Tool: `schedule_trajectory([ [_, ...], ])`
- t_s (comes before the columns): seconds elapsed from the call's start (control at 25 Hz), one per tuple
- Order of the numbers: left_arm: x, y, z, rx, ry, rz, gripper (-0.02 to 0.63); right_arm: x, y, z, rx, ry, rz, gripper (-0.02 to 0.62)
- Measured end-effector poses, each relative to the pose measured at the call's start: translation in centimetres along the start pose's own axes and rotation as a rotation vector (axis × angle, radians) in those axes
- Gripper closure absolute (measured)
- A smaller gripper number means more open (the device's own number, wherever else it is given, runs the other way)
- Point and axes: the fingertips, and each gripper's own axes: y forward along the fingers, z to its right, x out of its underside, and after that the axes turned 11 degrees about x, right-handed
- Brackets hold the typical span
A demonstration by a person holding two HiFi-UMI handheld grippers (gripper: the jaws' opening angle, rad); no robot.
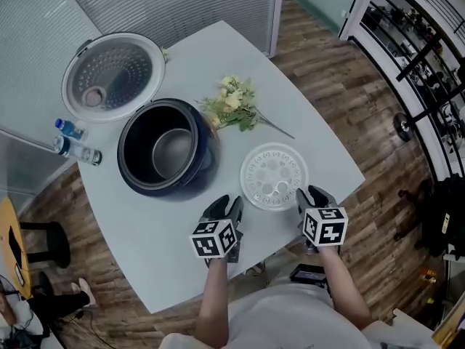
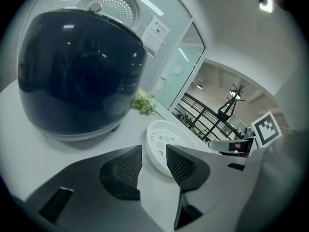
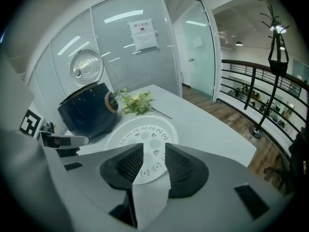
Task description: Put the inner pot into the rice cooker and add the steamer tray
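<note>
The dark blue rice cooker (image 1: 166, 150) stands on the white table (image 1: 152, 238) with its lid (image 1: 112, 75) swung open, and the metal inner pot (image 1: 174, 151) sits inside it. The white perforated steamer tray (image 1: 274, 177) lies flat to the cooker's right. My left gripper (image 1: 225, 208) hovers open just off the tray's near-left edge. My right gripper (image 1: 314, 193) is open at the tray's near-right edge. Neither holds anything. In the left gripper view the tray (image 2: 161, 138) shows beyond the empty jaws of the left gripper (image 2: 153, 154), beside the cooker (image 2: 77, 71). In the right gripper view the tray (image 3: 145, 132) lies just past the right gripper (image 3: 153, 154).
A bunch of artificial flowers (image 1: 234, 106) lies behind the tray, close to the cooker. Two water bottles (image 1: 76, 150) lie at the table's left edge. A black stool (image 1: 43, 238) stands on the wooden floor to the left. Glass partitions run behind the table.
</note>
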Motion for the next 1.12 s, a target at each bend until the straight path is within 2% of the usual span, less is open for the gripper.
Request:
schedule_trajectory([
  [0.32, 1.3, 3.8, -0.8, -0.007, -0.091, -0.012, 0.445, 1.4, 4.2, 2.5, -0.017, -0.002, -0.09, 0.443],
  [0.8, 2.7, 6.7, -1.1, 0.026, -0.214, -0.029, 0.449, 2.3, 7.6, 3.4, -0.072, 0.109, -0.185, 0.443],
  [0.92, 2.7, 7.2, -0.9, 0.048, -0.235, -0.024, 0.482, 2.4, 7.9, 3.0, -0.098, 0.117, -0.193, 0.456],
  [1.0, 2.6, 7.3, -0.8, 0.056, -0.234, -0.03, 0.514, 2.4, 8.1, 2.7, -0.119, 0.13, -0.2, 0.492],
  [1.12, 2.7, 7.3, -0.8, 0.057, -0.233, -0.043, 0.514, 2.4, 8.2, 2.6, -0.134, 0.138, -0.212, 0.497],
])
